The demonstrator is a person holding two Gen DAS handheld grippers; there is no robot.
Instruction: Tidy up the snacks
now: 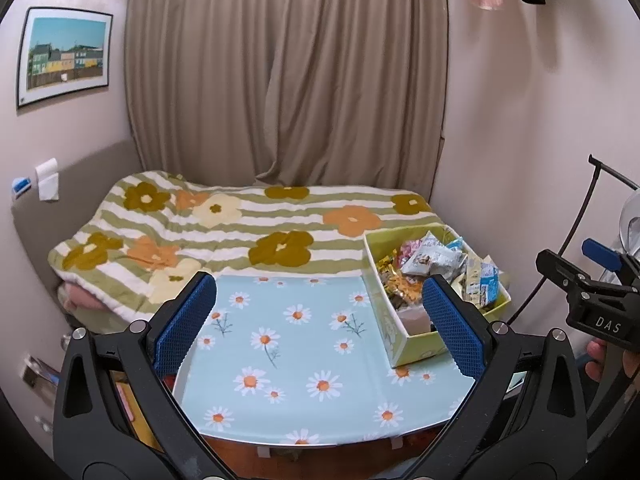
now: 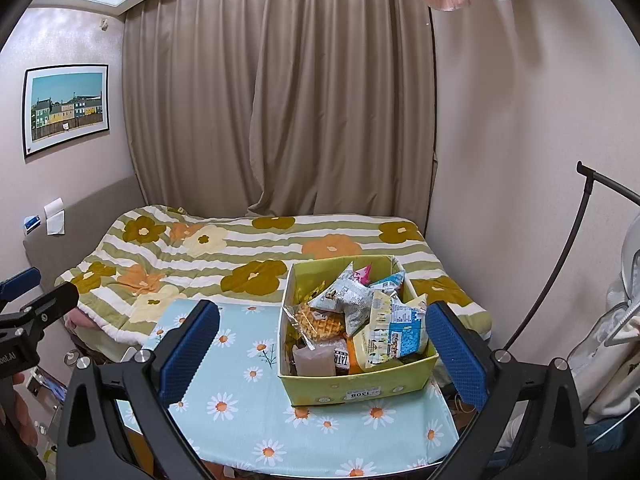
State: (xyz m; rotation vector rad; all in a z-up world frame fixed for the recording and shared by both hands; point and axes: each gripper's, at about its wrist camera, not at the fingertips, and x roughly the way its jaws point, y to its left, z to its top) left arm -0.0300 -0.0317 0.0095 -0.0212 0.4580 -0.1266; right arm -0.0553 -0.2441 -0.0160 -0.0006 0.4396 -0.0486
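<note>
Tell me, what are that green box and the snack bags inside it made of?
The green box looks like matte printed cardboard: thin straight walls, folded corners. The snack bags look like glossy plastic film, crinkled and catching light; one waffle wrapper appears clear.

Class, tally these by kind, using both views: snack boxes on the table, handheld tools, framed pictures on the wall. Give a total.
Snack box: 1
Left tool, right tool: 2
Framed picture: 1
Total: 4

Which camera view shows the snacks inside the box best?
The right wrist view: the box faces the camera and the snacks lie open between the open fingers. In the left wrist view the box sits at the right, partly behind one finger.
</note>
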